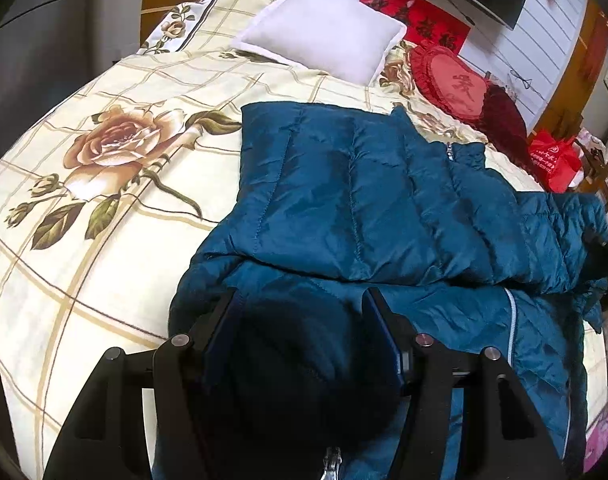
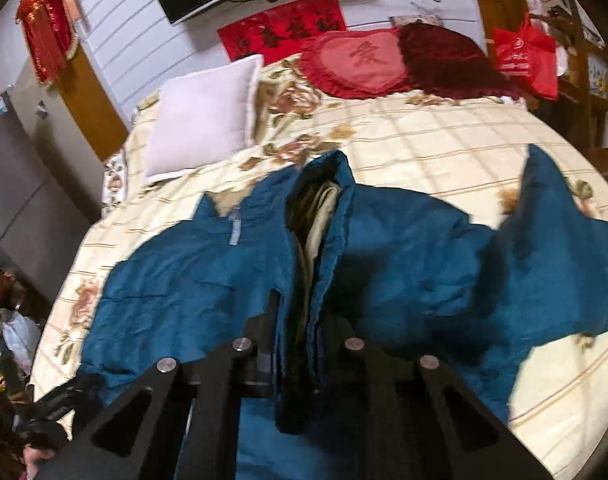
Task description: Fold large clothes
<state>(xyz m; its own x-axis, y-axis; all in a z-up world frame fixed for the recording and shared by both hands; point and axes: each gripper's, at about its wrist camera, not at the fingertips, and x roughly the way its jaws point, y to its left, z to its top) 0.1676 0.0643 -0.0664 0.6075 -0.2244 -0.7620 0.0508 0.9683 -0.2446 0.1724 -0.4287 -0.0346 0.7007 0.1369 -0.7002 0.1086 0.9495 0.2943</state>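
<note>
A teal quilted jacket lies on the bed, one half folded over the other. My left gripper holds a dark bunched part of the jacket between its jaws, near the lower edge. In the right wrist view the jacket spreads across the bed. My right gripper is shut on a lifted fold of the jacket at its collar edge, where the beige lining shows. The other gripper shows at the lower left of the right wrist view.
The bed has a cream floral checked cover. A white pillow, a red heart cushion and a dark red cushion lie at its head. A red bag and wooden furniture stand beside the bed.
</note>
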